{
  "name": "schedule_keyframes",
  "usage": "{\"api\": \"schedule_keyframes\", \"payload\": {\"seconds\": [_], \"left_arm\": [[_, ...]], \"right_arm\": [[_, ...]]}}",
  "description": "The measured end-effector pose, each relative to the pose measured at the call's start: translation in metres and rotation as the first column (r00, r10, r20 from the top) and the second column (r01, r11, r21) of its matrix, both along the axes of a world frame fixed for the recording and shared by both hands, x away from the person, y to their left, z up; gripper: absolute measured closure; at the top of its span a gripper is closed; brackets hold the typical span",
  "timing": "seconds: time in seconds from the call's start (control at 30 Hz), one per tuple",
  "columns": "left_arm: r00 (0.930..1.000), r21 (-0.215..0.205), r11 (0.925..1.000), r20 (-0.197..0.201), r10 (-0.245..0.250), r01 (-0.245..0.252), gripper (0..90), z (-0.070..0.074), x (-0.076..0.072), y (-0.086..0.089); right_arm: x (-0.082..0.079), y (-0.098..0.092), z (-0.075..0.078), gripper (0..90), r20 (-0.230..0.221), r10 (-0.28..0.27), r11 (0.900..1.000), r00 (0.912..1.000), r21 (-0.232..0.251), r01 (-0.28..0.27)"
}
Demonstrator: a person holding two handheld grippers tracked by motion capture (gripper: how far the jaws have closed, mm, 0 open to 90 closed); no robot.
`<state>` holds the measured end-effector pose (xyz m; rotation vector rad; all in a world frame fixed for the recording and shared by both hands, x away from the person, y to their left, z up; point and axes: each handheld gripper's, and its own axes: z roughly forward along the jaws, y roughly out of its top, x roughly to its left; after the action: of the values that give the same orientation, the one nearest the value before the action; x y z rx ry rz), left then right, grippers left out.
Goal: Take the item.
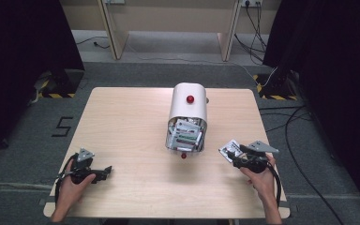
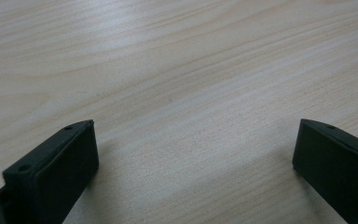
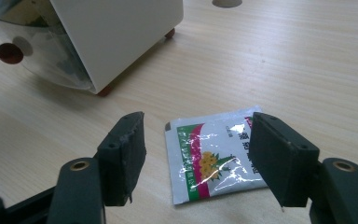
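Note:
A white rounded container point(image 1: 188, 110) with a red knob point(image 1: 190, 99) stands mid-table, its clear front point(image 3: 37, 56) facing me and several packets point(image 1: 185, 136) inside. One foil sachet point(image 3: 214, 156) with green and pink print lies flat on the table to the right of the container point(image 3: 121, 32). My right gripper point(image 3: 196, 116) hovers over that sachet point(image 1: 228, 150) with its jaws apart on either side, pads not touching it. In the high view the right gripper point(image 1: 236, 157) points toward the container. My left gripper point(image 1: 106, 172) rests at the front left, open point(image 2: 196, 123) over bare wood.
The wooden table point(image 1: 122, 122) has a small round hole point(image 3: 227, 3) past the container. A red knob point(image 1: 183, 155) hangs at the bottom of the container's clear front. Cables run over the floor at the right, and dark curtains flank both sides.

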<state>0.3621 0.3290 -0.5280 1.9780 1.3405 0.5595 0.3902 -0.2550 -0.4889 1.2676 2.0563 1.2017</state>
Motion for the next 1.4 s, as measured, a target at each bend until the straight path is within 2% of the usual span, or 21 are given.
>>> {"api": "schedule_keyframes", "payload": {"seconds": [0.6, 0.83, 1.07, 1.4], "left_arm": [[1.0000, 0.003, 1.0000, 0.000, 0.000, 0.000, 0.0, 0.000, 0.000, 0.000], [1.0000, 0.001, 1.0000, 0.000, -0.001, 0.001, 0.0, 0.000, 0.000, 0.000], [1.0000, 0.001, 1.0000, 0.000, -0.001, 0.001, 0.0, 0.000, -0.001, 0.000], [1.0000, 0.001, 1.0000, 0.000, -0.001, 0.001, 0.0, 0.000, -0.001, 0.000]], "right_arm": [[-0.015, 0.007, 0.012, 29.4, 0.007, -0.006, 0.999, 1.0000, 0.037, 0.006], [-0.024, 0.007, 0.010, 28.8, 0.004, -0.003, 0.999, 1.0000, 0.042, 0.003], [-0.040, 0.002, 0.009, 28.1, 0.005, -0.009, 0.998, 0.9999, 0.060, 0.009], [-0.049, -0.001, 0.006, 25.2, 0.005, -0.015, 0.998, 0.9999, 0.062, 0.015]]}}
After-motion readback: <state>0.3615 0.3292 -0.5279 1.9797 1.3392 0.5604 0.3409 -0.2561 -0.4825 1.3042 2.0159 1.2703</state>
